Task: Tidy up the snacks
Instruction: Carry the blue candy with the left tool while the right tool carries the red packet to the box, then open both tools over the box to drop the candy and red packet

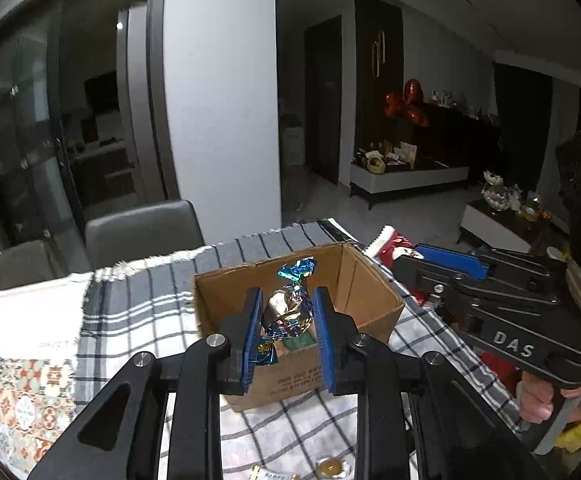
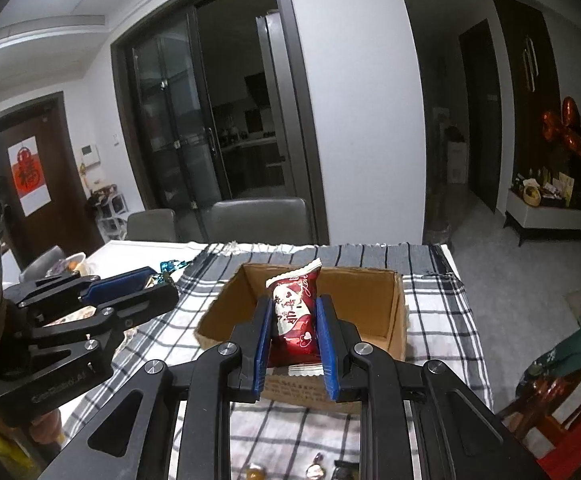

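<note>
1. Checked cloth (image 2: 442,312) covers the table under one open cardboard box (image 2: 370,292).
2. Left gripper (image 1: 286,316) pinches one foil-wrapped candy (image 1: 286,310) above the box.
3. Right gripper (image 2: 294,320) clamps one red snack packet (image 2: 294,316) above it too.
4. Two grey chairs (image 2: 258,220) stand behind the far table edge.

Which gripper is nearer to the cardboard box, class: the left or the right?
Neither clearly. The left gripper, shut on a foil candy, and the right gripper, shut on a red snack packet, both hang over the cardboard box's near edge.
</note>
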`<state>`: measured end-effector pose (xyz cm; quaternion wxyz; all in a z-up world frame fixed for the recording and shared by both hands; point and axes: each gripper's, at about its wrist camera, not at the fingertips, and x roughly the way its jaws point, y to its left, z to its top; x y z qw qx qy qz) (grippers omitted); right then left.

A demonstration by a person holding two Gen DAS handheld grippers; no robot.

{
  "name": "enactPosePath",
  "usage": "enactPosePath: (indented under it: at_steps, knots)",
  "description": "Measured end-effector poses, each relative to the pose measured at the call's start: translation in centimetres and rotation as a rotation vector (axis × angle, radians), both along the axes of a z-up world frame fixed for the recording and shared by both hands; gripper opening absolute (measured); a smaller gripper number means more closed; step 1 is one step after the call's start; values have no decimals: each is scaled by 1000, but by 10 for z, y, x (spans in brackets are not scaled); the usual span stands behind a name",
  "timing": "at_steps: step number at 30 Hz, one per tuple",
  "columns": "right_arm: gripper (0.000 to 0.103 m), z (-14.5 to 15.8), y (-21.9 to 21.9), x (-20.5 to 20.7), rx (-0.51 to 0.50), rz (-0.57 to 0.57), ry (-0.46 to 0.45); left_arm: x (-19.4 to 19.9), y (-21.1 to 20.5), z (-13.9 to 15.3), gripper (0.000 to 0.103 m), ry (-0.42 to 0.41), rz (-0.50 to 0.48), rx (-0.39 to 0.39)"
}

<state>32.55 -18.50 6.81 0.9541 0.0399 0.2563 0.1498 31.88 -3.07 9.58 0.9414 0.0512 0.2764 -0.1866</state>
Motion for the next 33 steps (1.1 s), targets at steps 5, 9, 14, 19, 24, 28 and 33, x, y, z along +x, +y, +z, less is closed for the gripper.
enactPosePath:
  at_steps: [5,9,14,19,24,28,33]
  knots:
    - [23,-7,-4,32,-7,-6,51,34,-4,-9,26,76,0,-18]
    - [23,-15,-5,54,-2,-7,92,55,-9,-16,26,111,2,-13]
    - [23,-30,-7,72,-3,-20,129,73,-17,-27,27,139,13,4]
    - [44,-36,-7,77,-18,-35,131,73,-17,-33,53,130,37,17]
    - [48,-32,-8,61,-22,-56,112,57,-11,-30,62,86,68,38]
    - [48,-26,-10,38,-28,-58,77,36,-6,-22,66,36,84,38]
    - [48,-18,-7,12,-17,-38,51,7,-4,-11,67,-20,78,56]
